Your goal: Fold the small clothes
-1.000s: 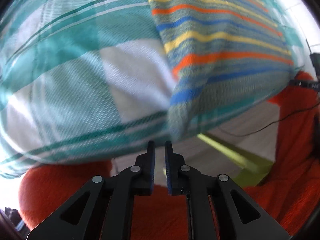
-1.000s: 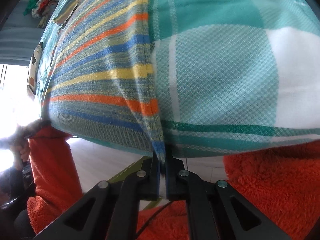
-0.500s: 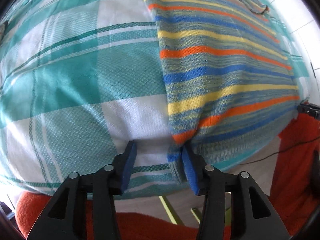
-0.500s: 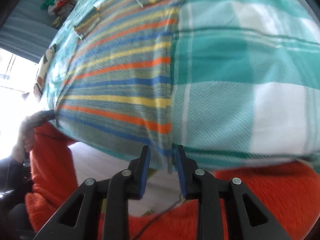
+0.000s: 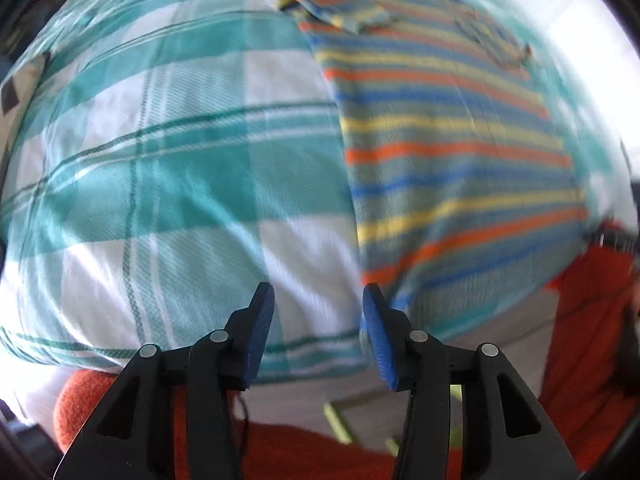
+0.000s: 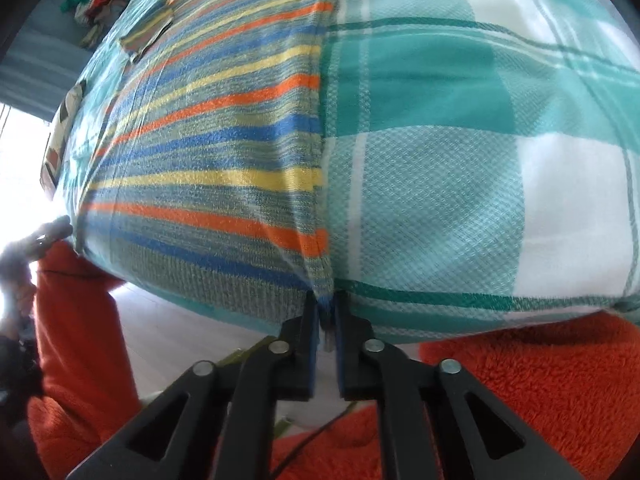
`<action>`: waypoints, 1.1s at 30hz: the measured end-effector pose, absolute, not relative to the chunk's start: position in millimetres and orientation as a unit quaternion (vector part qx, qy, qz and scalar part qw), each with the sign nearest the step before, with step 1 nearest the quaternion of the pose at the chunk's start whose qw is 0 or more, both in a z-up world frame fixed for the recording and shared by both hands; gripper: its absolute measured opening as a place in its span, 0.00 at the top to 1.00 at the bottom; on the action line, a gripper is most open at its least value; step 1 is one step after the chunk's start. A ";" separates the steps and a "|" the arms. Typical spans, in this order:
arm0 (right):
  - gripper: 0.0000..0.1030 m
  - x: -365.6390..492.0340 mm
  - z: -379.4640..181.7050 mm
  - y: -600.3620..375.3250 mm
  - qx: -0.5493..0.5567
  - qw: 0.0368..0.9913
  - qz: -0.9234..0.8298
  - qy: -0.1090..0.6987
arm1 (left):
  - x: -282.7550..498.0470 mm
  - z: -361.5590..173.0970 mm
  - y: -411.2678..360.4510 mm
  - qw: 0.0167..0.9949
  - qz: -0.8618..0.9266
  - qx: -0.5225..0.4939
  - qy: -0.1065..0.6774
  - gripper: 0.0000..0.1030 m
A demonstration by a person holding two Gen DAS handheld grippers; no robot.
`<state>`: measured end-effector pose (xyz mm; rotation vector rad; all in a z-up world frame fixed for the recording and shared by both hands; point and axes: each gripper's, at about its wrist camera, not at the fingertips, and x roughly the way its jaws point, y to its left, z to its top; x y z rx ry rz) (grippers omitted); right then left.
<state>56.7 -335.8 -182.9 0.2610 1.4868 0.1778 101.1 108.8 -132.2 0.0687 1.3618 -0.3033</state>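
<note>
A striped knit sweater [image 5: 452,152] in grey-green, blue, yellow and orange lies flat on a teal and white checked cloth [image 5: 168,184]. My left gripper [image 5: 318,300] is open at the table's front edge, its jaws just left of the sweater's near hem corner, holding nothing. In the right wrist view the sweater [image 6: 208,160] fills the left half. My right gripper [image 6: 326,312] is shut on the sweater's other near hem corner at the table edge.
The checked cloth [image 6: 460,140] covers the whole table. A pile of clothes [image 6: 96,0] lies at the far left end. The person's orange fleece sleeves [image 6: 520,392] and body sit close below the table edge. A green frame [image 5: 340,416] shows on the floor.
My left gripper opened wide, rose over the table edge and shifted left off the hem corner. My right gripper opened half a second ago and has closed again on the hem corner.
</note>
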 end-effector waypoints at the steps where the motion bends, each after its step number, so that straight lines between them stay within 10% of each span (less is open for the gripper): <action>1: 0.80 55.0 -174.8 -337.4 0.110 0.732 0.072 0.668 | 104.4 -129.5 107.6 0.771 -0.140 0.023 0.621 0.53; 11: 0.60 42.2 -93.5 -284.9 -0.022 0.798 0.137 0.586 | 47.0 -137.2 23.1 0.778 -0.159 0.202 0.573 0.46; 21: 0.60 34.2 -133.5 -204.5 -0.115 0.751 0.288 0.582 | 2.8 -160.7 -37.8 0.755 -0.278 0.352 0.478 0.49; 26: 0.61 23.8 -160.9 -178.1 -0.241 0.760 0.308 0.519 | -5.0 -169.8 -52.0 0.747 -0.295 0.407 0.435 0.94; 28: 0.99 26.5 -174.6 -179.4 -0.247 0.749 0.300 0.536 | -6.4 -161.1 -49.5 0.744 -0.311 0.399 0.436 0.97; 33: 1.00 15.1 -193.7 -206.6 -0.229 0.718 0.285 0.593 | -1.3 -182.6 -40.9 0.710 -0.325 0.423 0.460 1.00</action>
